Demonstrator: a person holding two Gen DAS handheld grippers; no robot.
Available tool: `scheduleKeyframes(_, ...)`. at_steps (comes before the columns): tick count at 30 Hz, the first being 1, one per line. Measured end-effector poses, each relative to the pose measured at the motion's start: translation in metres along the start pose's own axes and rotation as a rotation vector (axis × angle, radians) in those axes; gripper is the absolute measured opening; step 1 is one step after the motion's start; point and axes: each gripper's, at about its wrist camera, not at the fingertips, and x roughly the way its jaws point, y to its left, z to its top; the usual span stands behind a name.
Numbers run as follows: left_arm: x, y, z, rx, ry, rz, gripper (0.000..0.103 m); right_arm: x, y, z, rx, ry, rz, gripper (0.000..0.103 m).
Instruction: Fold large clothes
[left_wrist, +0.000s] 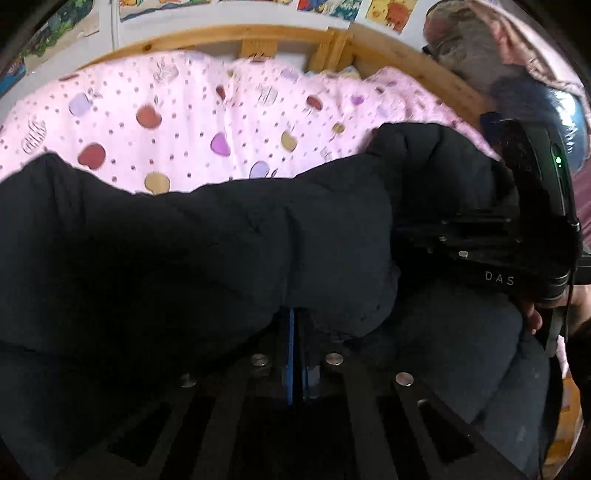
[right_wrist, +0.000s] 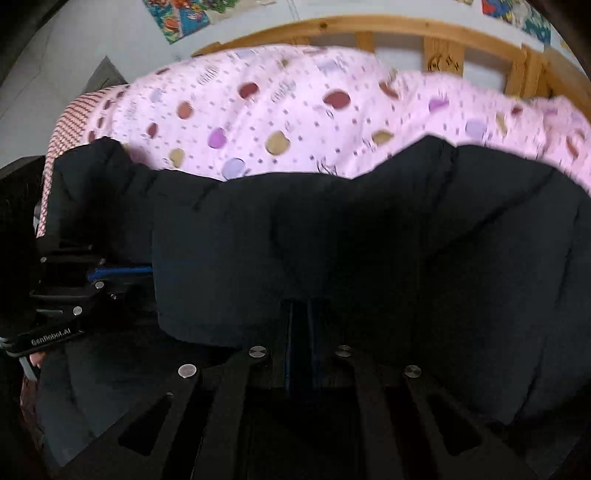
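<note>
- Left gripper (left_wrist: 295, 328): levelled forward over the bed, blue-lined fingers pressed nearly together, clamped on a thick fold of the black padded jacket (left_wrist: 221, 240); the fingertips are buried in the fabric.
- Right gripper (right_wrist: 303, 325): same forward pose, fingers close together and clenched on the jacket's near edge; tips hidden under the padding.
- In the left wrist view the right gripper (left_wrist: 461, 236) enters from the right edge, lying sideways against the jacket, a hand (left_wrist: 535, 314) partly visible behind it.
- In the right wrist view the left gripper (right_wrist: 110, 273) enters from the left edge, its blue pads biting into the jacket's end.
- Jacket: bunched in a puffy roll, long axis running left to right across both views, spanning between the two grippers.
- Location: jacket sits at the near side of a pink apple-print quilt (left_wrist: 184, 110), which lies on a bed with a wooden frame (right_wrist: 443, 40).
- Motion blur softens both views.
</note>
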Motion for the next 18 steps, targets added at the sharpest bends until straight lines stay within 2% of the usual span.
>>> scheduleKeyframes(3, 0.015, -0.005, -0.007, 0.020, 0.005, 0.043, 0.003, 0.018, -0.003, -0.008, 0.018, 0.000, -0.001, 0.004)
scheduleKeyframes(7, 0.023, -0.009, -0.017, 0.031, -0.034, 0.076, 0.003, 0.026, -0.003, -0.019, 0.030, -0.051, -0.007, 0.003)
scheduleKeyframes(13, -0.013, -0.015, -0.029, 0.037, -0.157, 0.057, 0.003, -0.015, 0.018, -0.034, -0.020, -0.189, -0.066, 0.006)
scheduleKeyframes(16, -0.035, -0.014, -0.032, -0.001, -0.205, 0.063, 0.004, -0.038, 0.028, -0.042, -0.035, -0.228, -0.107, 0.007)
scheduleKeyframes(18, -0.050, -0.016, -0.037, -0.028, -0.227, 0.083, 0.006, -0.056, 0.033, -0.047, -0.031, -0.257, -0.135, 0.014)
